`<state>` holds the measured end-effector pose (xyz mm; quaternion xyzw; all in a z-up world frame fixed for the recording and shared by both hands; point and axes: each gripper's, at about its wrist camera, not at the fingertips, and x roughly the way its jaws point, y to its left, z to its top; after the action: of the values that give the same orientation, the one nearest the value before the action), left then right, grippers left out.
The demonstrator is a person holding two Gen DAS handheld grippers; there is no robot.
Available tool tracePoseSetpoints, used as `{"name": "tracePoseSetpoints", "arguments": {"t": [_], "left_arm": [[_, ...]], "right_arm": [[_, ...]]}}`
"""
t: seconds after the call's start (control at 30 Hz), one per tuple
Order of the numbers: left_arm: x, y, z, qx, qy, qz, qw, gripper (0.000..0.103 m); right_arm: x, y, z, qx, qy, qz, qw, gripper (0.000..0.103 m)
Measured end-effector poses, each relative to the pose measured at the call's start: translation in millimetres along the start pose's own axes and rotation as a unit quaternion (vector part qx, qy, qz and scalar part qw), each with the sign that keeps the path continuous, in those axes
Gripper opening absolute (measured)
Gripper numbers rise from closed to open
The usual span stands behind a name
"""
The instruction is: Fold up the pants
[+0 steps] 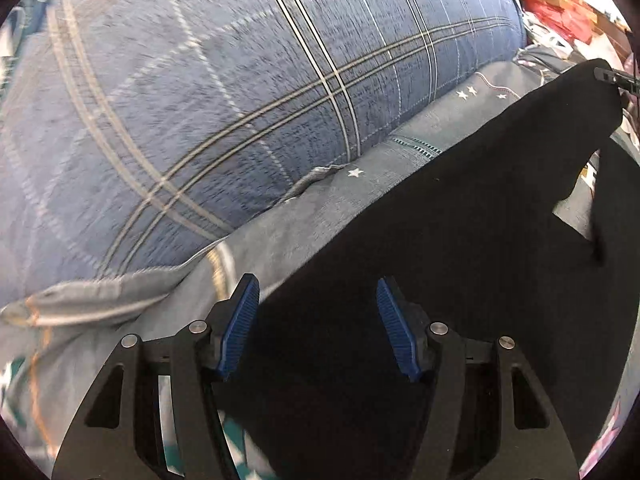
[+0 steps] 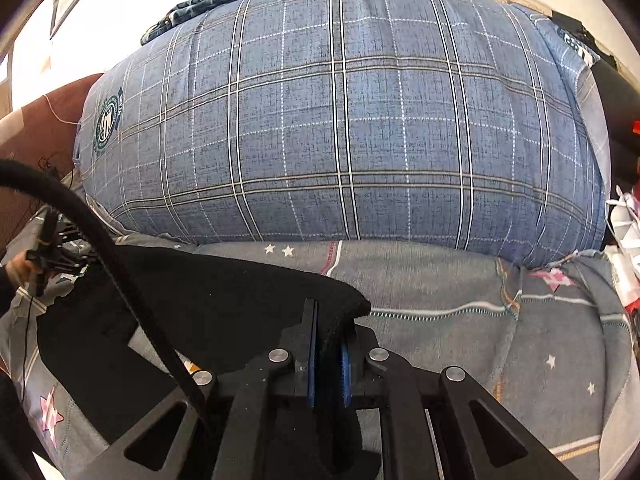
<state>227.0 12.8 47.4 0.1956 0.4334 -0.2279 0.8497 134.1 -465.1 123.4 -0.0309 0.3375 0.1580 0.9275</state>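
The black pants [image 1: 460, 240] lie spread on a bed [image 2: 500, 320] covered in a grey star-print sheet, just in front of a big blue plaid pillow [image 2: 340, 120] that rests against the far side. They look like soft, light cloth with a slightly fuzzy nap: limp, with no stiffness of its own, so it will sag and drape from whatever point is lifted and is likely to cling a little to the sheet rather than slide freely. Nothing about it is fragile. The sensible holds are at edges and corners, the hem or the waistband, where doubled fabric gives the pads something to bite on.

The right gripper [image 2: 328, 352] is clamped on one such edge, a rounded dark corner pinched between its blue pads and raised off the sheet. The left gripper [image 1: 318, 328] stands with its jaws spread apart above the black cloth, nothing pressed between them; in the right wrist view it shows small at the left, held by a hand [image 2: 18, 268].

The long axis of the pants seems to run across the bed, roughly parallel to the pillow's front, from one gripper to the other. Which end is waist and which is cuff I cannot tell, the cloth being uniformly dark. A black cable [image 2: 120, 260] arcs over the fabric near the right gripper.
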Motion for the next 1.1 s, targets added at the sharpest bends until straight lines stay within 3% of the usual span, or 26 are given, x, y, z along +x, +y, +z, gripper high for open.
{"name": "tracePoseSetpoints", "arguments": {"t": [0.13,0.17,0.2,0.23,0.33,0.5,0.63,0.8,0.93,1.1], "left_arm": [[20.4,-5.8,1.3,0.026,0.014,0.002,0.9996,0.059],[21.9,-10.7,-0.2,0.036,0.011,0.016,0.9992,0.051],[22.9,-14.4,-0.9,0.042,0.012,0.031,0.9986,0.016],[24.5,-17.1,-1.2,0.042,0.019,0.056,0.9974,0.005],[11.2,-21.6,-1.9,0.029,0.013,0.069,0.9971,0.005],[-56.3,-29.7,-9.9,0.002,-0.052,0.068,0.9964,0.004],[-107.7,-48.4,-36.8,-0.019,-0.091,0.055,0.9941,0.004],[-148.1,-88.9,-88.3,-0.038,-0.108,0.017,0.9933,0.004],[-153.8,-119.6,-118.7,-0.047,-0.087,-0.009,0.995,0.004],[-143.2,-116.7,-140.8,-0.132,-0.056,-0.025,0.9893,0.004]], "right_arm": [[10.2,-1.5,7.4,-0.009,0.01,-0.006,1.0,0.008],[14.7,-2.3,10.1,-0.011,0.013,-0.007,1.0,0.008],[17.3,-2.6,11.6,-0.011,0.014,-0.009,1.0,0.008],[20.7,-2.9,14.8,-0.011,0.014,-0.012,1.0,0.008],[23.1,-3.3,27.9,-0.003,0.002,-0.015,1.0,0.008],[-6.1,3.6,47.6,-0.006,-0.036,-0.012,0.999,0.008],[-41.3,5.1,39.8,-0.01,-0.055,-0.015,0.998,0.008],[-78.0,3.9,-3.8,-0.008,-0.054,-0.011,0.998,0.008],[-75.6,5.6,-62.5,-0.019,0.001,-0.022,1.0,0.008],[-57.9,3.3,-112.6,0.003,0.038,-0.023,0.999,0.008]]}}
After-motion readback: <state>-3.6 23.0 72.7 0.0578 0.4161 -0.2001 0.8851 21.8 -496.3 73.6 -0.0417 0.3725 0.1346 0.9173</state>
